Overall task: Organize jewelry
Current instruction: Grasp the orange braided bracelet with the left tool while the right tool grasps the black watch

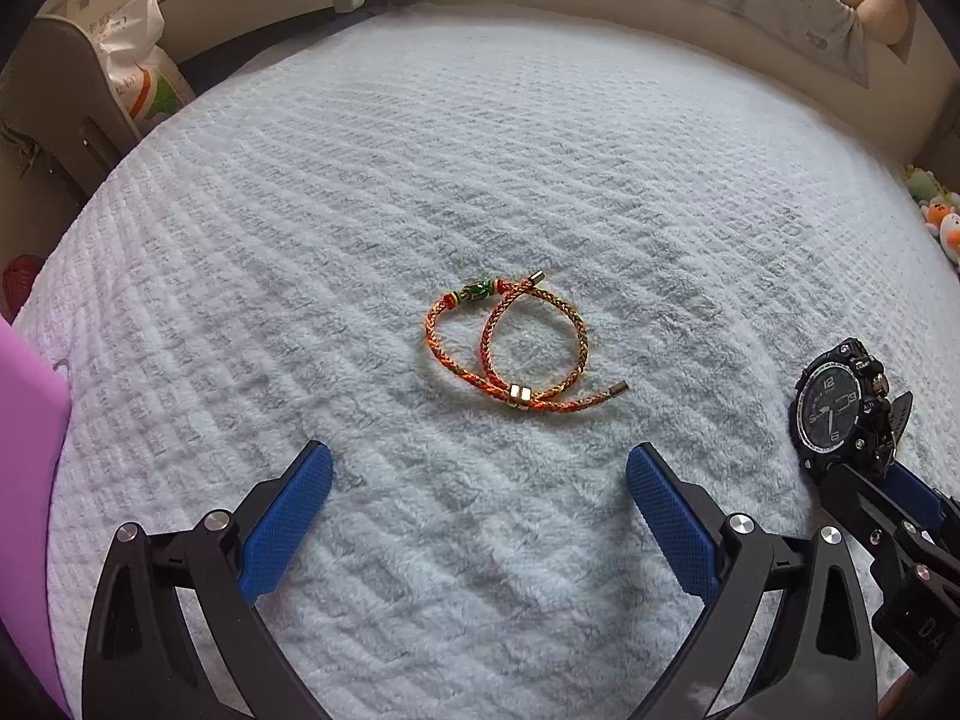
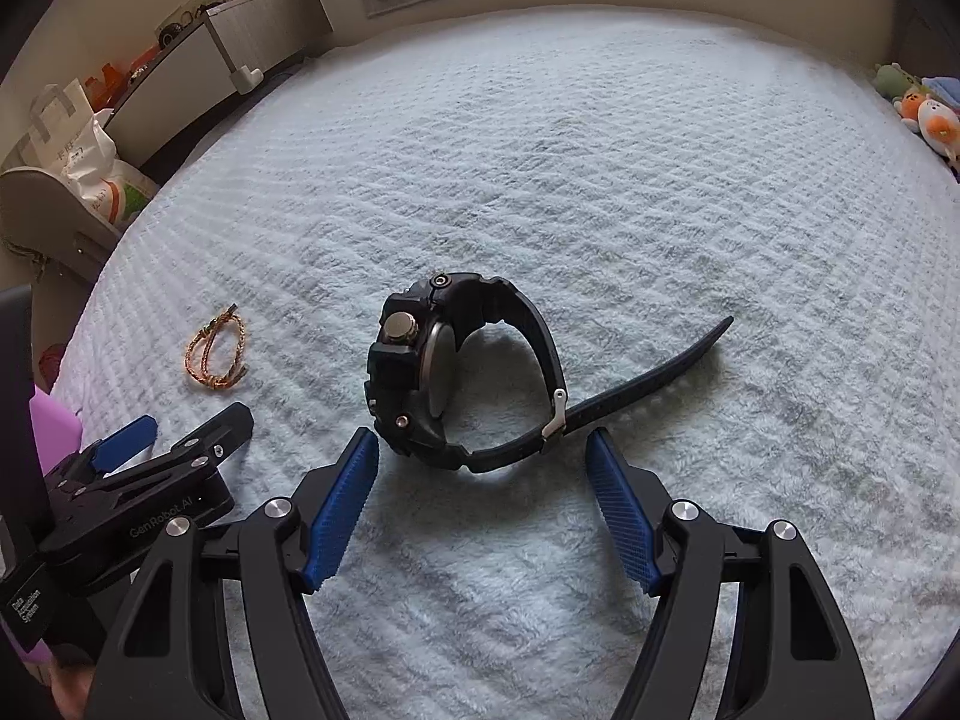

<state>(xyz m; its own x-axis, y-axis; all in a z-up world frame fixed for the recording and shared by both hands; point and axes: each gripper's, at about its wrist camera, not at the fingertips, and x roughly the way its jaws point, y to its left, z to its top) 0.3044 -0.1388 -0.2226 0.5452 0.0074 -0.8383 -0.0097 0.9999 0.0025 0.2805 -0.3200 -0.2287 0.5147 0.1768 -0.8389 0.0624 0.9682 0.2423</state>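
An orange-and-gold braided bracelet [image 1: 510,348] with a green bead lies on the white fluffy blanket [image 1: 420,150], just ahead of my left gripper [image 1: 480,468], which is open and empty. It also shows in the right wrist view [image 2: 216,354]. A black wristwatch [image 2: 432,372] stands on its side with its strap trailing right, just ahead of my right gripper [image 2: 483,450], open and empty. The watch shows at the right in the left wrist view [image 1: 840,402], with the right gripper [image 1: 900,516] behind it. The left gripper [image 2: 150,450] shows at the left of the right wrist view.
A purple object [image 1: 24,420] sits at the blanket's left edge. Plush toys [image 2: 924,108] lie at the far right. A white bag [image 1: 138,54] and grey furniture [image 2: 240,30] stand beyond the far left edge of the blanket.
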